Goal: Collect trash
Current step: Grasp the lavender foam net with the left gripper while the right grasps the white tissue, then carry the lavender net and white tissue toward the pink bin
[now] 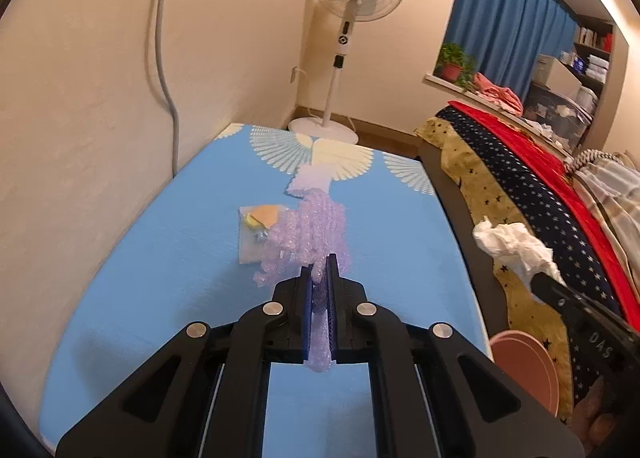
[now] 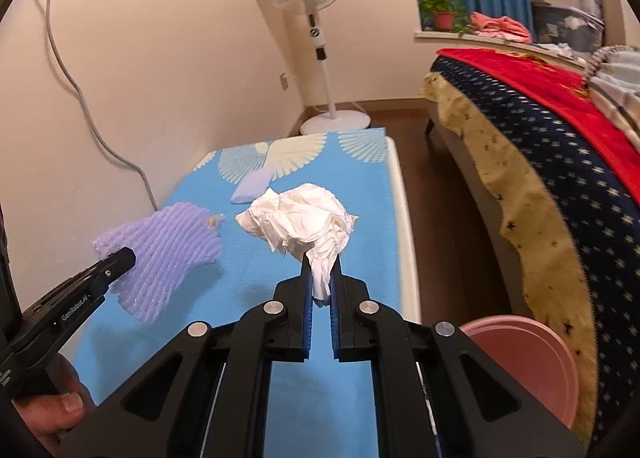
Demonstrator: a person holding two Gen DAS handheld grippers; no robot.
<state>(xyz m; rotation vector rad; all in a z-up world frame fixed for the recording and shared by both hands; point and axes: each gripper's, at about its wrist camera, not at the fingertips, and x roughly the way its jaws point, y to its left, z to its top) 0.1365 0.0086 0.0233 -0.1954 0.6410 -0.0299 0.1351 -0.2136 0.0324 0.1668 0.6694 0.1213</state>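
Black jaws of the left hand-held gripper (image 1: 320, 270) fill the bottom of the left wrist view, clamped together on a purple foam net (image 1: 316, 230). The net's long axis runs up the frame from the pads, its free end spreading toward mid-frame, lifted off the blue worktop (image 1: 160, 258).

In the right wrist view the right hand-held gripper (image 2: 321, 272) is pinched on a tail of crumpled white tissue (image 2: 304, 222); the bulk of the wad billows above the tips at centre frame, and the tail points down between the pads.

Just beyond the net a small wrapper scrap (image 1: 258, 224) lies flat, and a pale foam piece (image 1: 310, 180) sits farther up. Wall closes the worktop's left edge. Its right edge drops to a strip of wooden floor (image 2: 436, 198), with a bed (image 2: 560, 178) close beyond it. A pink basin (image 2: 532, 362) stands at lower right in that gap. A standing fan (image 2: 316, 38) stands past the far edge.
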